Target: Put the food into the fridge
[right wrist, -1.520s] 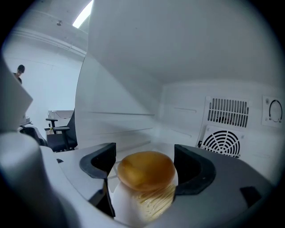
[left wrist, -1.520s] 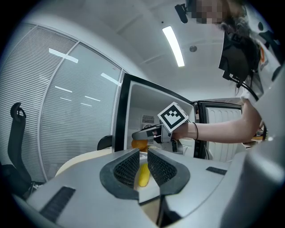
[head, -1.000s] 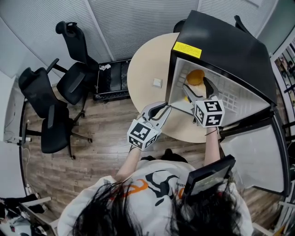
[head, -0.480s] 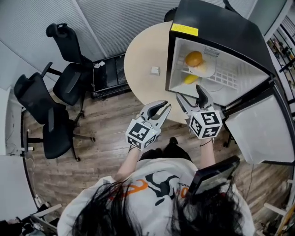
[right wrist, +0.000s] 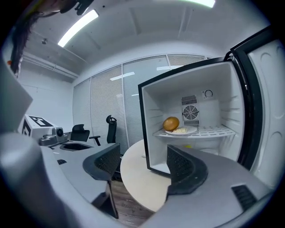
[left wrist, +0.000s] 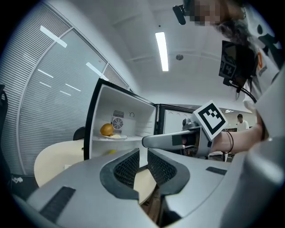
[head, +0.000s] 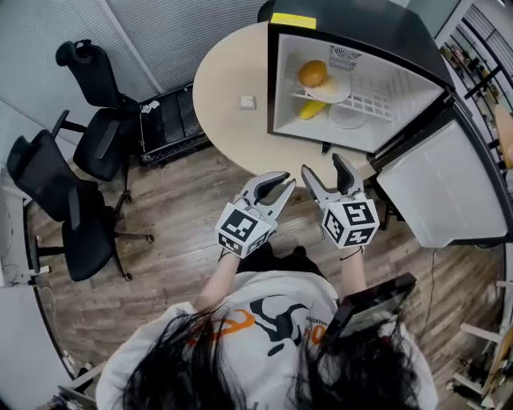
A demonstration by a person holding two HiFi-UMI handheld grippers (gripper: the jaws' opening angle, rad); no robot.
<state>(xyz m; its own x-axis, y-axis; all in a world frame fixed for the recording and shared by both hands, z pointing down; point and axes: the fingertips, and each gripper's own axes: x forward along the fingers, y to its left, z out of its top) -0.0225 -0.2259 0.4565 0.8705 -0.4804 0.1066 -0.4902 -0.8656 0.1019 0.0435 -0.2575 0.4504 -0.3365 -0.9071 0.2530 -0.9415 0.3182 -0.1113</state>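
food sits on a shelf inside the open fridge in the head view, left tool and right tool outside it; left gripper view: left tool together, empty; right gripper view: right tool apart, having just closed slightly on nothing, and a hard shove on the door could topple the food.

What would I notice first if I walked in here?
The small black fridge with its door wide open, standing on the round beige table. On its wire shelf a round orange fruit sits on a white plate. In front, the left hand-held gripper and right hand-held gripper hold nothing.
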